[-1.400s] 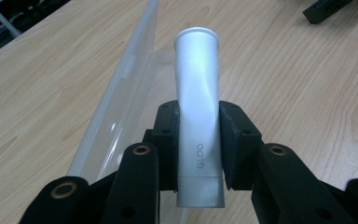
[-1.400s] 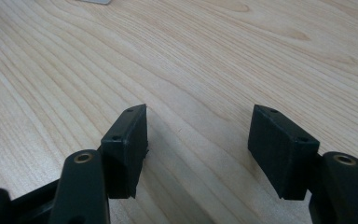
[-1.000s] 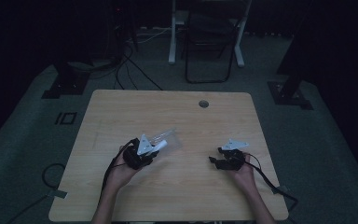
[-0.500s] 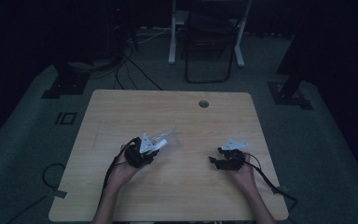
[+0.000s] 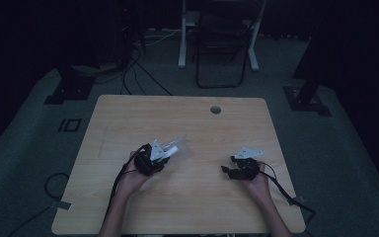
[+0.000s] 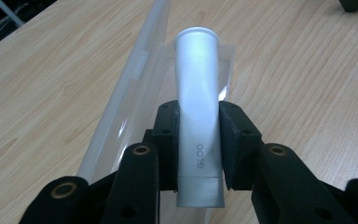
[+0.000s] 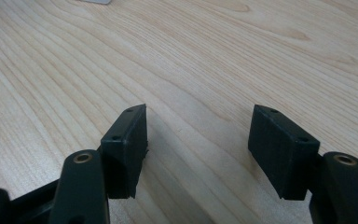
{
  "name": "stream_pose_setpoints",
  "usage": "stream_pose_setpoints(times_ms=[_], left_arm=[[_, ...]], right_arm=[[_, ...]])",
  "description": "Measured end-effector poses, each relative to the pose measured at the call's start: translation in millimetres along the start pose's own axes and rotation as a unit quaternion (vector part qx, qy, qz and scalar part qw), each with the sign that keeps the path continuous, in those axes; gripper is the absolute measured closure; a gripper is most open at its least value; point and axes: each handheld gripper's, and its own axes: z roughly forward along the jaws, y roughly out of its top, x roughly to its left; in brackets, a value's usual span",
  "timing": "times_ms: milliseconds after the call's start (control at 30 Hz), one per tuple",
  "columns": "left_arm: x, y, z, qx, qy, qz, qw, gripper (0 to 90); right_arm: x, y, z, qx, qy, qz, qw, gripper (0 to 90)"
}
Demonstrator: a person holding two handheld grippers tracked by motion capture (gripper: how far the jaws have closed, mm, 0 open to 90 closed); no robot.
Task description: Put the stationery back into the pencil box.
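A white tube (image 6: 196,79) marked GLOO sits between the pads of my left gripper (image 6: 199,128), which is shut on its lower half. The tube's far end rests in a clear plastic bag (image 6: 133,93) lying on the wooden table (image 6: 307,70). In the high view the left gripper (image 5: 164,154) is left of the table's middle, with the tube (image 5: 174,148) and the bag (image 5: 176,141) pointing up and right. My right gripper (image 5: 230,165) rests near the table's right side. Its jaws (image 7: 198,140) stand open over bare wood with nothing between them.
The table (image 5: 202,123) has a round cable hole (image 5: 215,109) near its far edge. Behind the table stand a dark folding chair (image 5: 222,49) and white desk legs (image 5: 182,44). Cables (image 5: 138,74) run over the dim floor.
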Motion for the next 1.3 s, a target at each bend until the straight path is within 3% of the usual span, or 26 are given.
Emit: stream_pose_setpoints(times_ms=[1300], left_arm=[[8.0,-6.3,16.1,0.020,0.007,-0.004,0.9998,70.6]], right_arm=[[0.1,0.0,0.0,0.000,0.000,0.000,1.0000,37.3]])
